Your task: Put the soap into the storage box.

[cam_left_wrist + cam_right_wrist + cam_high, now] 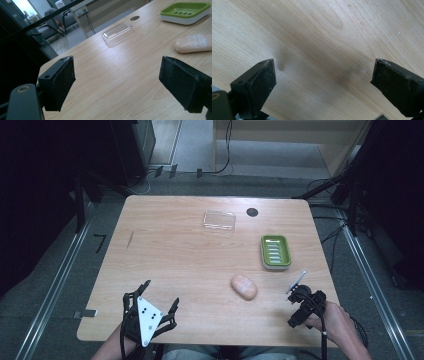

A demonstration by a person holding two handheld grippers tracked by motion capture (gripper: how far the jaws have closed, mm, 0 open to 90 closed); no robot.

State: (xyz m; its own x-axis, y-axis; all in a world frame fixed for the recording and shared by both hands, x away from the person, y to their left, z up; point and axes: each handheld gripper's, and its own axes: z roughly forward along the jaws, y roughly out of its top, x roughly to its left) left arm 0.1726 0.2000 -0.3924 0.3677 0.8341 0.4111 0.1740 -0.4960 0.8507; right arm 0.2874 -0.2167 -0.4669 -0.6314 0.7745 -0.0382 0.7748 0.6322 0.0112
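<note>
Nearest the lens, at lower left of the high view, the left tongs (161, 295) gape wide, empty, above the pale wooden bench (175, 255). At lower right, the right tongs (296, 287) stand equally wide, gripping nothing. Centre-right lies the peach oval soap bar (244, 286); its embossed lettering shows in the left gripper view but is unreadable. Behind it sit a green soap dish (275, 251) and clear plastic lid (219, 221).

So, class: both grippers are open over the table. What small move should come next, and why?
Probably slide the right gripper toward the soap bar. Its jaws stand open over bare wood, the bar lies just beside it, and the green soap dish sits empty behind. The left gripper is farther off.
</note>
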